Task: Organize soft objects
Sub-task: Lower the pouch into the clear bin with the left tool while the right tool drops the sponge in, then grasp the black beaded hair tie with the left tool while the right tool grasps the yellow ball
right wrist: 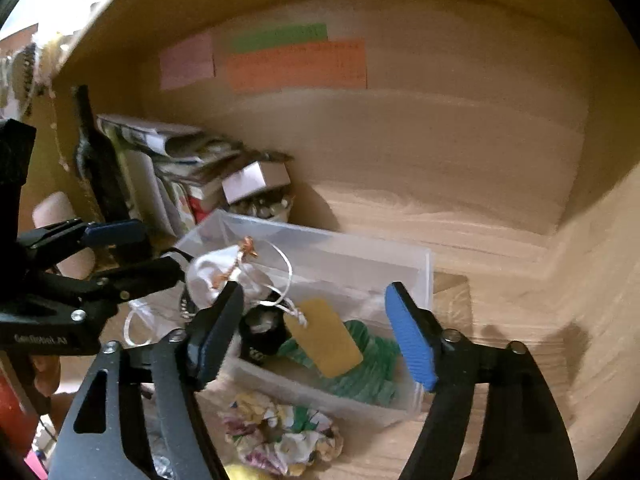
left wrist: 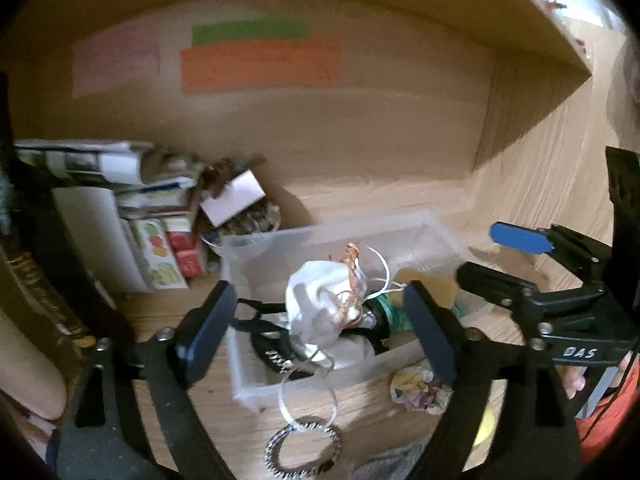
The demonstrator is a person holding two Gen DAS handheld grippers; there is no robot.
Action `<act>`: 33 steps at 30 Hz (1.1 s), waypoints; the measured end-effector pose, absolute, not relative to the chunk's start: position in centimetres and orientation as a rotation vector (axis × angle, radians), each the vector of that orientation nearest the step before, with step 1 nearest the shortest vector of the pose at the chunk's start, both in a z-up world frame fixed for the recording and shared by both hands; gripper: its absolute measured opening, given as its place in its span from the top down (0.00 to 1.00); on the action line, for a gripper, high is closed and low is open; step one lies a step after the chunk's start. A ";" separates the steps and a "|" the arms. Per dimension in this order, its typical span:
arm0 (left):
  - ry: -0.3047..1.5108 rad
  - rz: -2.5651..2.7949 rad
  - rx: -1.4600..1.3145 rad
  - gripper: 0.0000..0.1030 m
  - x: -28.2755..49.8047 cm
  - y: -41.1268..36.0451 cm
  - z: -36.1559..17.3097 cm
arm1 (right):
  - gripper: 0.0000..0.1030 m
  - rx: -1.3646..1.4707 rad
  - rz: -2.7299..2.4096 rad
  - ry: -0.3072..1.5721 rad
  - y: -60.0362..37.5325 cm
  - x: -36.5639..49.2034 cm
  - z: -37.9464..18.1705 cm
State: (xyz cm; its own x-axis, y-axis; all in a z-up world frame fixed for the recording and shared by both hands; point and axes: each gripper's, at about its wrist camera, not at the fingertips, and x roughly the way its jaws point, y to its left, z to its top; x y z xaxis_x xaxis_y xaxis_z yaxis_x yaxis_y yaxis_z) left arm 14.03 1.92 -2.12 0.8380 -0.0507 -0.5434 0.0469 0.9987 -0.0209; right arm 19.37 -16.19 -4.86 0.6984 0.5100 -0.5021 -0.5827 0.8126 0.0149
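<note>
Both grippers, left (left wrist: 320, 320) and right (right wrist: 316, 330), hang open over the clear bin (right wrist: 424, 276); that ribbon (left wrist: 308, 384) probably snags a finger.

The clear, frosted plastic bin (right wrist: 416, 280) has smooth, slightly glossy walls. Inside it lie a white satiny cloth pouch (left wrist: 320, 300) with a coppery wire twist, a ribbed green knitted cloth (right wrist: 360, 376) and a matt mustard-yellow tag (right wrist: 324, 336). The shelf of pale wood-grain board (right wrist: 500, 312) looks matt and faintly streaked. A crumpled floral fabric scrunchie (right wrist: 280, 436) lies on it, beside a beaded, shiny metal ring (left wrist: 302, 450). Both grippers' fingers (right wrist: 412, 348) carry ribbed blue rubbery pads on matt black plastic.
</note>
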 end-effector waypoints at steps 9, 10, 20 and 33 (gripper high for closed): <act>0.575 0.006 0.019 0.02 10.1 3.9 -3.5 | 0.18 -0.155 0.625 0.456 -17.6 14.8 -4.9; 0.593 0.009 0.010 0.02 10.0 4.2 -4.1 | 0.18 -0.156 0.625 0.461 -17.5 14.5 -5.2; 0.790 0.018 -0.053 0.18 9.9 6.4 -10.2 | 0.18 -0.121 0.641 0.605 -18.0 13.1 -9.8; 0.907 -0.033 -0.014 0.71 11.4 5.3 -13.2 | 0.50 -0.120 0.707 0.786 -17.6 13.0 -13.6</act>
